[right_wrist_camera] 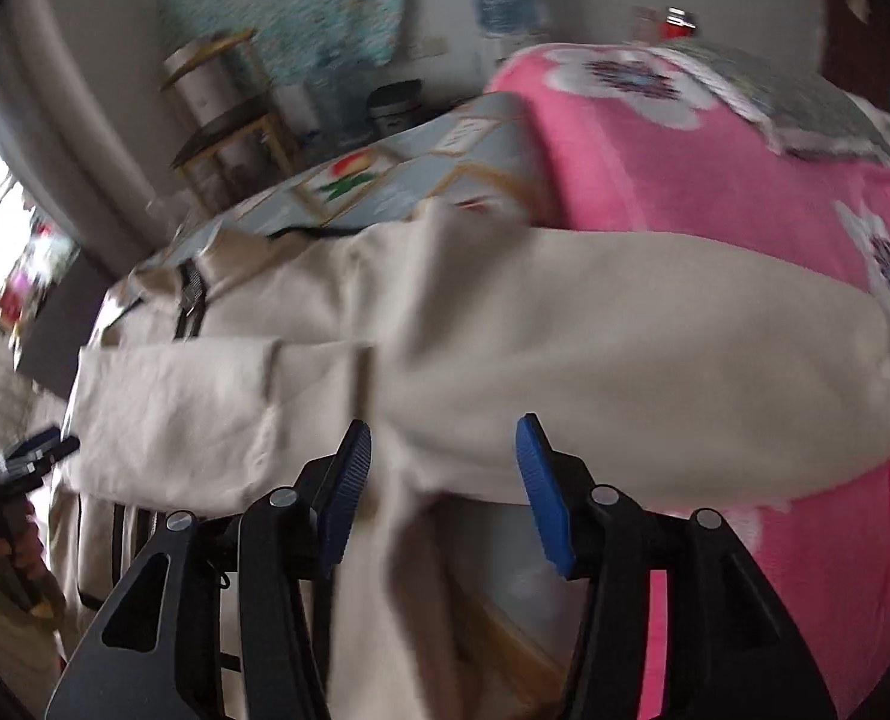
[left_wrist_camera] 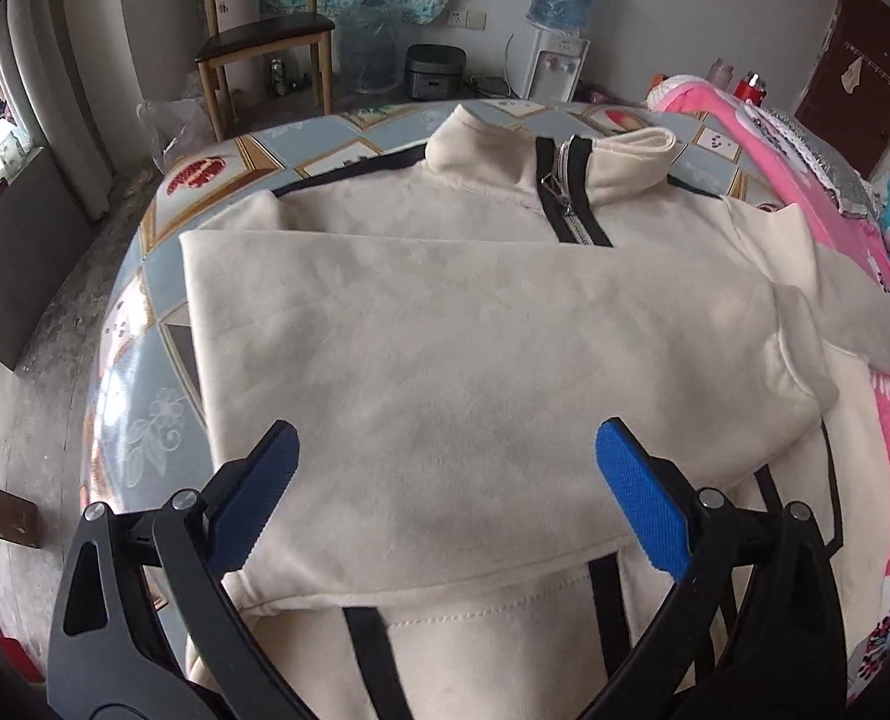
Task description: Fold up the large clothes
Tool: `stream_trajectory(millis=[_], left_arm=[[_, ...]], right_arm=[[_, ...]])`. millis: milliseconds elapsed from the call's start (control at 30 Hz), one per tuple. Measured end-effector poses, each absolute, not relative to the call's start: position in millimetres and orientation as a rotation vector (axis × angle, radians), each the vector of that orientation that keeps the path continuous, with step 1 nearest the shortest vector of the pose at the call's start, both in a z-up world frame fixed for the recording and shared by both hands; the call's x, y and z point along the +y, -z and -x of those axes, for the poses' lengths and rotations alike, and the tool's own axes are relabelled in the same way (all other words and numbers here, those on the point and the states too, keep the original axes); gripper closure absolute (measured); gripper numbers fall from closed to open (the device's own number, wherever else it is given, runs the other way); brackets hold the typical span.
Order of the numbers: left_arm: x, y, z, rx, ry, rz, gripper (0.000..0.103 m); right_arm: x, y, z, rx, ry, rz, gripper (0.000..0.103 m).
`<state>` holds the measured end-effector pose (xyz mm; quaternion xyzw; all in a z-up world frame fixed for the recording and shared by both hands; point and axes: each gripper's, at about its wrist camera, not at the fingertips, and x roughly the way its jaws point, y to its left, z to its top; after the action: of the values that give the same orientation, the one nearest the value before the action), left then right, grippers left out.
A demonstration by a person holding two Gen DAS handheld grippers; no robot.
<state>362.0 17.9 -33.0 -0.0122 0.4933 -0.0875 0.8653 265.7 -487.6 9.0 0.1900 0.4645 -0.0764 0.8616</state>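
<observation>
A cream zip-neck sweatshirt [left_wrist_camera: 445,330] with black trim lies face up on the patterned table [left_wrist_camera: 138,372], collar at the far side. One sleeve is folded flat across the chest. My left gripper [left_wrist_camera: 445,474] is open and empty, hovering over the folded sleeve near the hem. In the blurred right wrist view, the sweatshirt's other sleeve [right_wrist_camera: 655,360] drapes over the pink blanket [right_wrist_camera: 715,180]. My right gripper [right_wrist_camera: 441,480] is open just in front of that sleeve, holding nothing. The left gripper [right_wrist_camera: 24,456] shows at the left edge there.
A pink flowered blanket [left_wrist_camera: 835,228] is heaped along the table's right side. A wooden chair [left_wrist_camera: 264,42], a water dispenser [left_wrist_camera: 556,54] and a rice cooker [left_wrist_camera: 435,72] stand beyond the far edge. Concrete floor [left_wrist_camera: 24,390] lies to the left.
</observation>
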Motion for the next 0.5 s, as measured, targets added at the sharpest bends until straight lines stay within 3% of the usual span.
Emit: stream_trajectory(millis=[233,500], left_arm=[[3,66,-370,1.065,0.154,-0.071,0.007],[5,66,-370,1.071,0.158,-0.072,0.006]], right_arm=[[-667,16,-169,0.819,0.503,-0.943,0.053],[-734,64,-153,0.728,0.665,-1.133,0.053]])
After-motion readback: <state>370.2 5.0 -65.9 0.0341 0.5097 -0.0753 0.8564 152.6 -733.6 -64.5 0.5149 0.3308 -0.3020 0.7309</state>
